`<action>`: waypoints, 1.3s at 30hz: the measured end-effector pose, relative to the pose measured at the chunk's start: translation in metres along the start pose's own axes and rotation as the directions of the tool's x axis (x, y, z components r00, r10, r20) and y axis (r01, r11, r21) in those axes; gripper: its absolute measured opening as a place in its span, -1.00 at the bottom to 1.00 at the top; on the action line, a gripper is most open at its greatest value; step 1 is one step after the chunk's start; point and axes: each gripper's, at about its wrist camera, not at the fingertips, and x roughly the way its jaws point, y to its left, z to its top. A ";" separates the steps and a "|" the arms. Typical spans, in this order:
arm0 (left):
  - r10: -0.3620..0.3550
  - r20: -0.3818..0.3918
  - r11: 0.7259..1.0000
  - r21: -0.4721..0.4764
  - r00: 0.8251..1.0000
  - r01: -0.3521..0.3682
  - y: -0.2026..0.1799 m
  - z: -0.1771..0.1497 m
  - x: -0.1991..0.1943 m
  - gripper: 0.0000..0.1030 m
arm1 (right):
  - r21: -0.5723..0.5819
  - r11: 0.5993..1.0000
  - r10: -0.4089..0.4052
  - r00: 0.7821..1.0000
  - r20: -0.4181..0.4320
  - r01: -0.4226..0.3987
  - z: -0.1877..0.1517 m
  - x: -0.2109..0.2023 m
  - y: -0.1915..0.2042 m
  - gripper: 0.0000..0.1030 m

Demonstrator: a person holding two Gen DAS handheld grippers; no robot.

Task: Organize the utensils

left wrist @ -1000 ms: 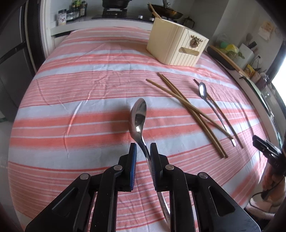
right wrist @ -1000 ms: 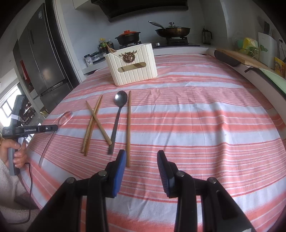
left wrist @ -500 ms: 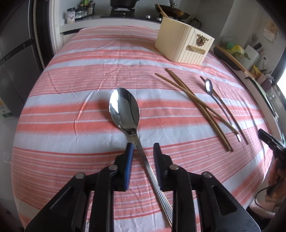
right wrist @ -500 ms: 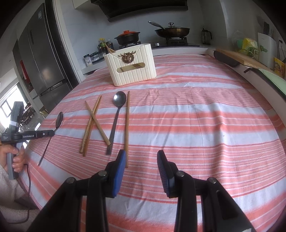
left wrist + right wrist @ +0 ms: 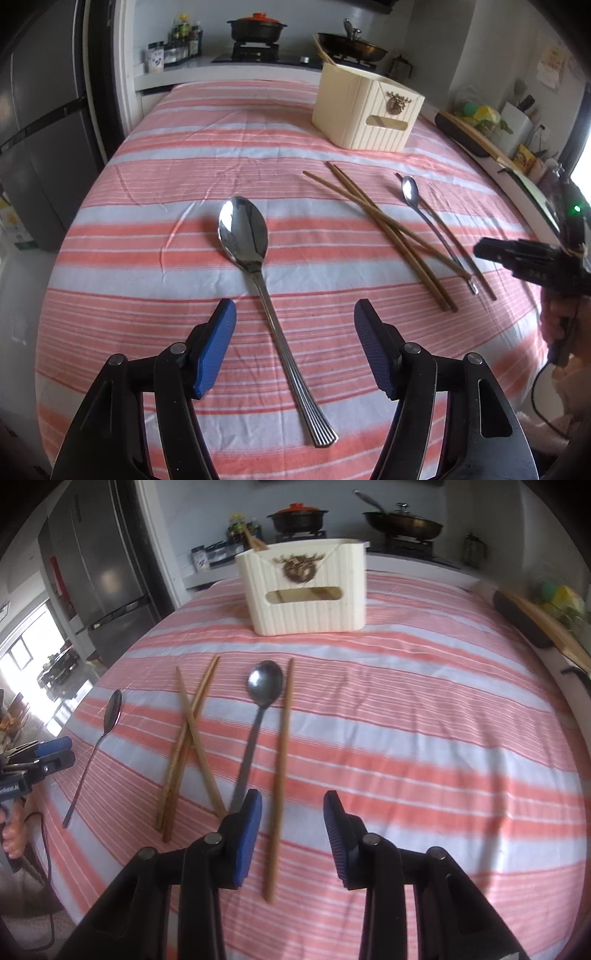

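Observation:
A large steel spoon (image 5: 243, 232) lies flat on the striped cloth, its handle running between the fingers of my left gripper (image 5: 292, 306). Those jaws are opening and the pads stand clear of the handle. My right gripper (image 5: 292, 797) hangs over a single wooden chopstick (image 5: 282, 738); its jaws are closing, with the chopstick between them but untouched. Left of it lie a slim long-handled spoon (image 5: 255, 716) and several crossed chopsticks (image 5: 188, 738). A cream utensil holder (image 5: 306, 590) stands at the far side with one chopstick sticking out.
A kitchen counter with a stove, pots and spice jars runs behind the table. A fridge (image 5: 103, 572) stands to the left. A cutting board (image 5: 476, 144) and bottles line the right-hand counter. A hand grips each gripper handle at the table's near edge.
The left gripper has let go of the large spoon, which now lies flat, and its jaws have spread wide. The right gripper has slid left over the single chopstick.

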 end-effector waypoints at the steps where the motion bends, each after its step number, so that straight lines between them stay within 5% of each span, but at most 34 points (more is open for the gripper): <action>1: 0.000 0.000 1.000 0.000 1.000 0.000 -0.001 -0.001 0.000 0.34 | -0.013 1.000 -0.001 1.000 -0.009 0.001 0.003 0.006 0.003 -0.39; 9: 0.007 -0.008 1.000 -0.010 1.000 -0.007 -0.002 -0.007 0.001 0.36 | -0.111 0.992 -0.067 0.997 -0.045 0.061 0.011 0.033 0.012 -0.88; 15: 0.060 -0.006 0.998 0.011 0.998 -0.060 -0.011 -0.014 0.004 0.43 | 0.033 0.976 -0.214 0.976 -0.041 0.215 -0.003 0.017 -0.013 -0.88; 19: 0.133 -0.029 0.990 0.044 0.991 -0.131 -0.016 -0.020 0.015 0.43 | 0.099 0.970 -0.216 0.975 -0.048 0.220 -0.025 -0.002 -0.022 -0.87; 22: 0.218 -0.046 0.973 0.082 0.975 -0.214 -0.018 -0.026 0.024 0.45 | 0.098 0.974 -0.201 0.978 -0.059 0.206 -0.034 -0.008 -0.023 -0.78; 25: 0.213 -0.048 0.976 0.057 0.976 -0.211 -0.012 -0.029 0.022 0.51 | 0.109 0.978 -0.168 0.983 -0.074 0.176 -0.036 -0.011 -0.027 -0.49; 34: 0.265 -0.066 0.963 0.071 0.962 -0.260 0.013 -0.030 0.010 0.53 | 0.061 0.988 -0.132 0.981 -0.140 0.141 -0.037 -0.015 -0.032 -0.47; 39: 0.253 -0.063 0.966 0.070 0.965 -0.249 0.018 -0.017 0.010 0.51 | 0.076 0.988 -0.119 0.982 -0.150 0.131 -0.032 -0.019 -0.037 -0.16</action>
